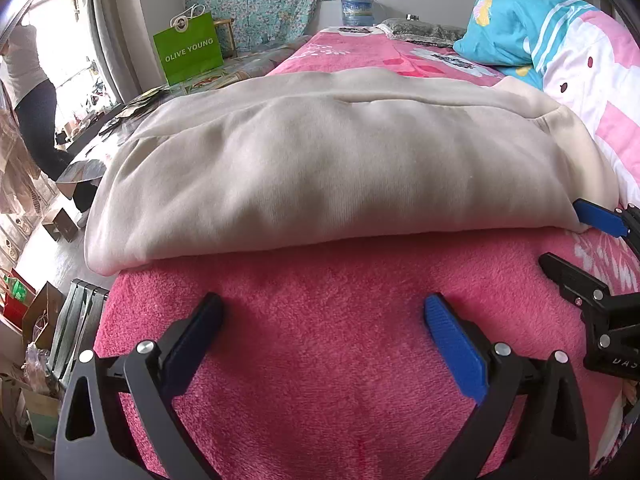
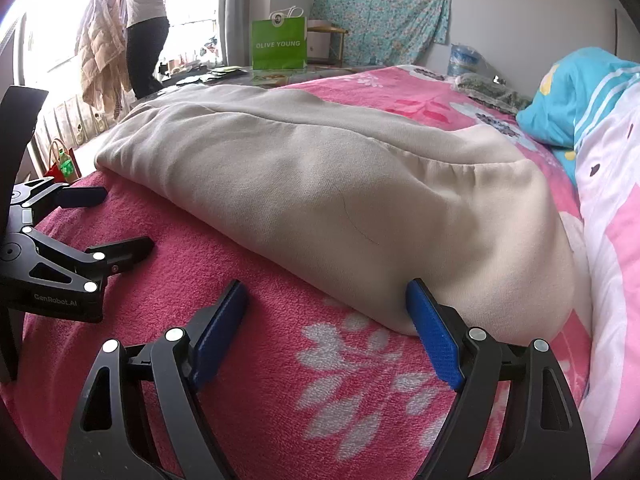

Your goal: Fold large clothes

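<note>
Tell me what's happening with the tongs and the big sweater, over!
Left tongs open, empty, over pink blanket. Right tongs open, one pad at the corner of the beige sweater. Sweater folded on the bed. Nothing in the way.

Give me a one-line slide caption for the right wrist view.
Open right gripper beside folded beige garment on pink blanket.

1. Plain cream fleece garment (image 1: 320,168), no print.
2. Fuzzy pink blanket (image 1: 340,360) with white flowers.
3. Turquoise pillow (image 2: 580,92), white stripes.
4. Bright green paper bag (image 2: 279,44), white lettering.
5. Teal floral wall cloth (image 2: 380,20).
</note>
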The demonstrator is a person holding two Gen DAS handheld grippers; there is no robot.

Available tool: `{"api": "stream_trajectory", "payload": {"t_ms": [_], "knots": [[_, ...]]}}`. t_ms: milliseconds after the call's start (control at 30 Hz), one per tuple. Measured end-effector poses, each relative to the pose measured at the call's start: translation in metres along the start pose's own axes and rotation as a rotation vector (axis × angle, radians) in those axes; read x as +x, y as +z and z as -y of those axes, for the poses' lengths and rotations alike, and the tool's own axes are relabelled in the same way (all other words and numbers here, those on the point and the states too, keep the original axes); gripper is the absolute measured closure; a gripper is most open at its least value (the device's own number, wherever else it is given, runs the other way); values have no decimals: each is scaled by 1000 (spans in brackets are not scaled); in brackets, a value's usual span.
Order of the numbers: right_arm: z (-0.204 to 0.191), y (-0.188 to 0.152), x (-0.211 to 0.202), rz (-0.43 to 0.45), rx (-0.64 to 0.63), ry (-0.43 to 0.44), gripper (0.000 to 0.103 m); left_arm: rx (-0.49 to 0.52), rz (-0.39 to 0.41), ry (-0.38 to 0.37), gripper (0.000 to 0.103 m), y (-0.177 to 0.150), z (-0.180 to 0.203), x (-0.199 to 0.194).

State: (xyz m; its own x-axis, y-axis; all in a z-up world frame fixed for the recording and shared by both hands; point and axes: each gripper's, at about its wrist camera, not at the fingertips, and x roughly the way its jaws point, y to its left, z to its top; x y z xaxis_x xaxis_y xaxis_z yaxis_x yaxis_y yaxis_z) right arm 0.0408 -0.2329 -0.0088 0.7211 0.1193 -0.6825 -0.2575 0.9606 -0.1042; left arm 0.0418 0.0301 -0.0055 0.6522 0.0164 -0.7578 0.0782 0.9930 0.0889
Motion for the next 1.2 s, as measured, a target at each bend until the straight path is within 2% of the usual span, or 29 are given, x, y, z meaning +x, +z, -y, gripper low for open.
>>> {"api": "stream_trajectory", "payload": {"t_ms": [300, 1200], "knots": [[2, -1, 0, -3, 17, 25, 23, 0, 0, 0, 4, 0, 0, 0], [3, 0, -2, -3, 8, 15, 23, 0, 1, 0, 4, 0, 0, 0]]}}
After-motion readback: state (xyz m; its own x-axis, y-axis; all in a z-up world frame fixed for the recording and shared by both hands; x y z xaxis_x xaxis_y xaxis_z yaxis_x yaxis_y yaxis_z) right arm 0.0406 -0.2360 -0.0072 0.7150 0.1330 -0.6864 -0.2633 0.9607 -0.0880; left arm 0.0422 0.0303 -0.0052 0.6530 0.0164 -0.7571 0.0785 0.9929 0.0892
